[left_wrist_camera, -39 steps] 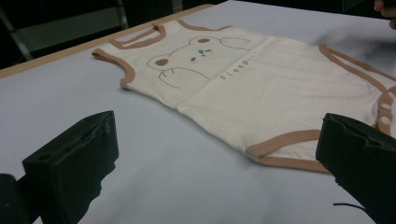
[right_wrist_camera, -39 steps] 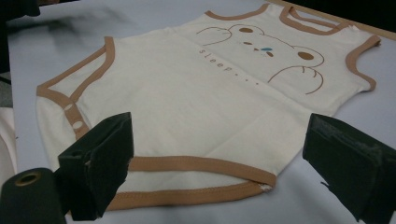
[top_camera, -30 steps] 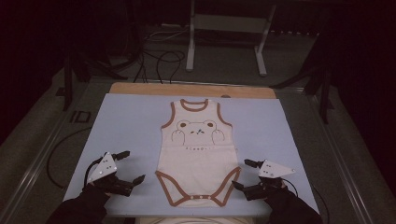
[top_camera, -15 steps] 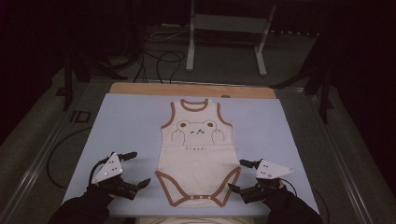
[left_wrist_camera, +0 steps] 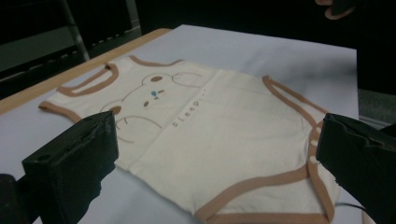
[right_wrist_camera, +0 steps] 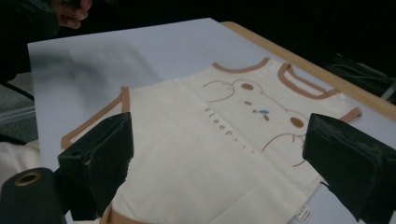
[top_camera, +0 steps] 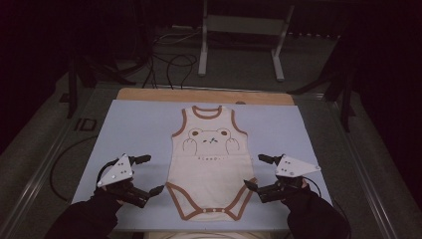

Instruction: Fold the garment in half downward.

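My left gripper [top_camera: 148, 174] sits low on the near left of the mat, jaws spread wide, nothing between them; it's just beside the bodysuit's left leg edge, not touching as far as I can tell; my right gripper [top_camera: 262, 173] mirrors it on the near right, jaws also wide apart and empty, lower tip very near the right leg opening; both grey plates face up; my dark sleeves come in from the bottom edge. Between the two grippers lies the cream bodysuit [top_camera: 210, 167], flat, front up, neck hole toward the far side, snap crotch toward me; brown trim round neck, arms and legs; bear print on the chest with small "sleep" lettering under it; in the left gripper view I see the bodysuit [left_wrist_camera: 224, 140] framed between the black jaws; same in the right gripper view [right_wrist_camera: 224, 154]. It rests on the pale blue mat [top_camera: 129, 129], roughly centred; a wooden board edge [top_camera: 149, 94] shows past the mat's far side.
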`<state>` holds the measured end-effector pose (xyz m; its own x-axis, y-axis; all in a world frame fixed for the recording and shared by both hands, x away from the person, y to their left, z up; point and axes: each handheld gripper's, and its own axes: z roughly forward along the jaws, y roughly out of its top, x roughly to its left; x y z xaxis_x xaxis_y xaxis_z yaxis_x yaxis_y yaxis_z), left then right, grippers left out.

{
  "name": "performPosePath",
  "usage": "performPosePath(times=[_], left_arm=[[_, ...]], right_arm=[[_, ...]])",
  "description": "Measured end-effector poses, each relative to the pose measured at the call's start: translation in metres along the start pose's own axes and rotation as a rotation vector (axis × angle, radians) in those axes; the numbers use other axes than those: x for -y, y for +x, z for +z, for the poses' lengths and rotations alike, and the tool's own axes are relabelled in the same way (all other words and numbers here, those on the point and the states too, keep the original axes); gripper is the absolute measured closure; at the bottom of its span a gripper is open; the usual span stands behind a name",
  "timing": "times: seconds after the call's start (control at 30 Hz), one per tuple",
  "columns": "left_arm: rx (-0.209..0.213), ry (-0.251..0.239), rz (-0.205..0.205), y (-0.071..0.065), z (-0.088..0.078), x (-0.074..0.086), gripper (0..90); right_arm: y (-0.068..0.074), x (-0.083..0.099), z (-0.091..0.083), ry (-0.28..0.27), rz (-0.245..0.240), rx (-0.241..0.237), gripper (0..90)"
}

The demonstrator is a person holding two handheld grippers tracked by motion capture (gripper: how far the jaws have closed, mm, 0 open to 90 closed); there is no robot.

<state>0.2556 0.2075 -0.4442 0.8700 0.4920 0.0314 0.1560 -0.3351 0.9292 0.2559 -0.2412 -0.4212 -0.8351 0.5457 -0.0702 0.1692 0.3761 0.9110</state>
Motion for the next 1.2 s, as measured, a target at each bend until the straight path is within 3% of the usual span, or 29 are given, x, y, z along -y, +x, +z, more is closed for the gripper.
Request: performPosePath(times=[0.5, 0.83, 1.2], left_arm=[[-0.011, 0.009, -0.005, 0.022, 0.003, -0.023, 0.0], [-0.024, 0.044, -0.027, 0.032, 0.017, -0.028, 0.0], [-0.026, 0.087, -0.054, 0.046, 0.038, -0.03, 0.0]], right_arm=[[-0.023, -0.037, 0.001, -0.034, -0.029, 0.063, 9.0], [-0.041, -0.04, 0.016, -0.031, 0.004, 0.076, 9.0], [-0.061, -0.028, 0.04, 0.016, 0.047, 0.083, 9.1]])
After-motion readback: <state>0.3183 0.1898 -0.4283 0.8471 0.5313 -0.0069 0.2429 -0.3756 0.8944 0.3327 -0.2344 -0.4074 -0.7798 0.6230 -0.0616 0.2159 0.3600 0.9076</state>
